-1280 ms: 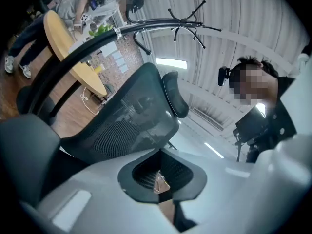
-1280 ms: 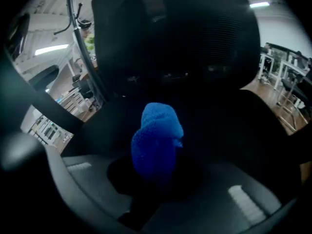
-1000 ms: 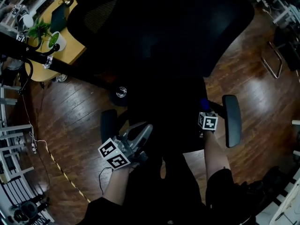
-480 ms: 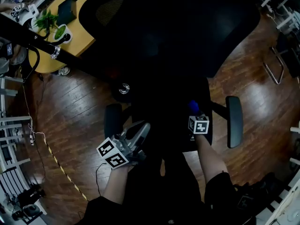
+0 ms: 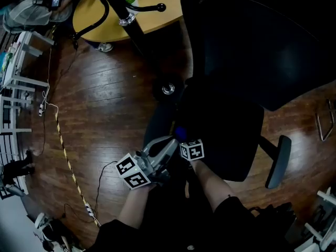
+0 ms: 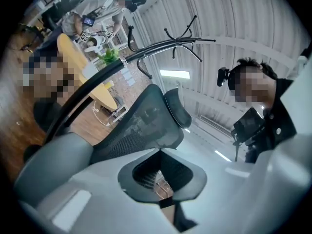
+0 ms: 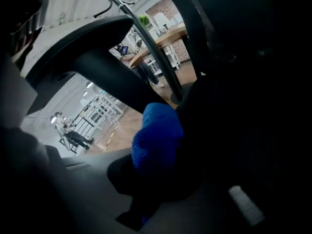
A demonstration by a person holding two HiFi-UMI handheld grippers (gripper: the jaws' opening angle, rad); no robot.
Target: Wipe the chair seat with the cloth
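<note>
A black office chair fills the head view, its seat (image 5: pixel 231 133) below the wide backrest (image 5: pixel 262 46). My right gripper (image 5: pixel 184 139) is at the seat's left edge, shut on a bunched blue cloth (image 5: pixel 180 133). In the right gripper view the cloth (image 7: pixel 156 140) presses against the dark seat (image 7: pixel 253 111). My left gripper (image 5: pixel 167 145) hangs just left of the right one, beside the chair, its jaws closed with nothing between them. The left gripper view has the left gripper (image 6: pixel 160 152) pointing up at the mesh backrest (image 6: pixel 141 126).
The chair's left armrest (image 5: pixel 157 124) stands just beyond both grippers, the right armrest (image 5: pixel 277 161) on the far side. A wooden desk (image 5: pixel 105 14) and a black pole (image 5: pixel 126 14) lie beyond the chair. A cable (image 5: pixel 63 140) runs across the wood floor at left.
My right gripper has slid left across the seat with the cloth, ending close to the left gripper. The chair now sits further right in the head view. The left gripper has barely moved.
</note>
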